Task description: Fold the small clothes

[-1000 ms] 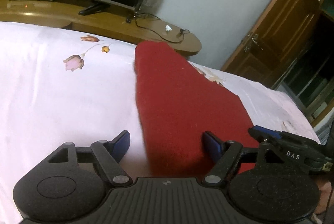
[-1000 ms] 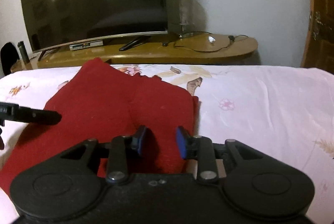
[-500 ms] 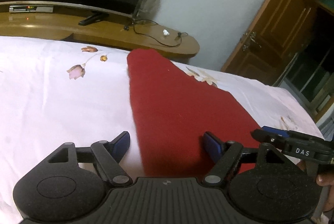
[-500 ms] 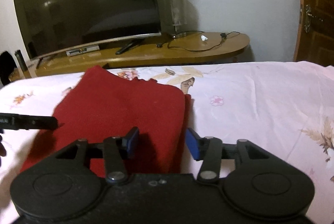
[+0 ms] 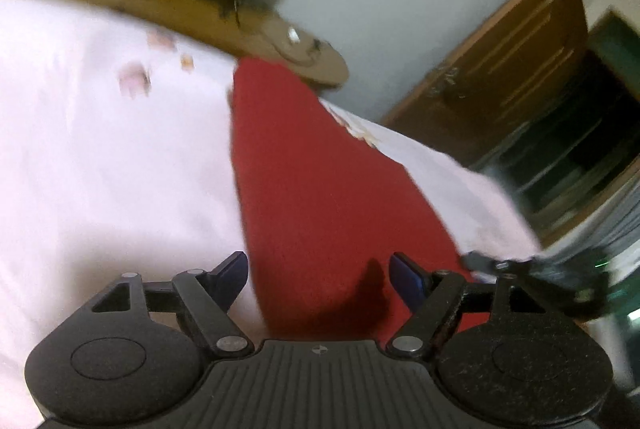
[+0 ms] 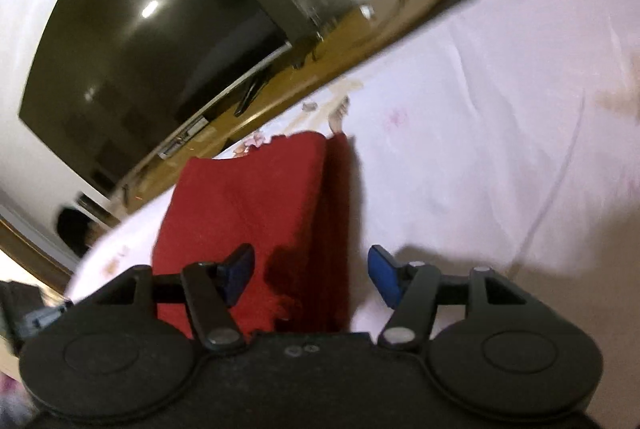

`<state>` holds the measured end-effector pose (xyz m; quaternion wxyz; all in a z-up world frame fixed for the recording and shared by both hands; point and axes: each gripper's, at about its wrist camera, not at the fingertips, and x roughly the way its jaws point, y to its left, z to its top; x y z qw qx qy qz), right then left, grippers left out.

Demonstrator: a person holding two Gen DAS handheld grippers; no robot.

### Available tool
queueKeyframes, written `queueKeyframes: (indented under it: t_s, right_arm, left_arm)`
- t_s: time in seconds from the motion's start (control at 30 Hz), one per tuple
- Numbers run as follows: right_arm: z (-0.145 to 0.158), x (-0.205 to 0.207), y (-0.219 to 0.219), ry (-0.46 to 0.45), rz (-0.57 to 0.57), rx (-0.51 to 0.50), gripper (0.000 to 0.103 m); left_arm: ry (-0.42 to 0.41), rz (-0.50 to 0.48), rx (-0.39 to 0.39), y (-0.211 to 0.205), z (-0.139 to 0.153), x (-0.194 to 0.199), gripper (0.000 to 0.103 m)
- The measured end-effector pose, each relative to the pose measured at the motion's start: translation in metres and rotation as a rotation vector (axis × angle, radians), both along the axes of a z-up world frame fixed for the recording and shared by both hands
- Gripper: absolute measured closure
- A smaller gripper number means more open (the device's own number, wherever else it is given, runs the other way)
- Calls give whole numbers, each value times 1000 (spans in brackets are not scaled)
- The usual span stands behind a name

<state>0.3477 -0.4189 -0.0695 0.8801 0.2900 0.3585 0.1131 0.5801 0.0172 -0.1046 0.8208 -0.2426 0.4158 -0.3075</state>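
Red cloth is lying folded on the bed, running lengthwise away from both grippers; left gripper is standing spread over its near end, right gripper, just opening, is straddling the near right edge, pinching nothing.

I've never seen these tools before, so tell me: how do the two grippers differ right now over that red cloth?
The left gripper stands wider open than the right gripper, whose jaws have just been opening. The left gripper straddles the red cloth's left edge; the right gripper straddles its right edge. The right view is steeply tilted, the left less so. Both have blue pads, and neither is pressing on the cloth.
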Motion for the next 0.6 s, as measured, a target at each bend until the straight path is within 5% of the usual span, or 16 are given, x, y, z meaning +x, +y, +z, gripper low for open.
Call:
queueKeyframes:
  t_s: [0.1, 0.2, 0.43, 0.53, 0.6]
  right_arm:
    - [-19, 11, -17, 93, 38, 133, 39]
    - [-27, 20, -22, 83, 72, 183, 39]
    - [-28, 58, 1, 71, 219, 167, 47]
    - [-30, 65, 12, 63, 243, 177, 58]
    - [-30, 63, 15, 41, 230, 174, 63]
  left_arm:
    - [65, -38, -36, 0, -15, 9, 27]
    - [81, -42, -92, 1, -21, 15, 27]
    - [68, -40, -101, -13, -24, 20, 27]
    - [47, -12, -73, -20, -26, 19, 45]
    - [26, -5, -72, -20, -26, 18, 48]
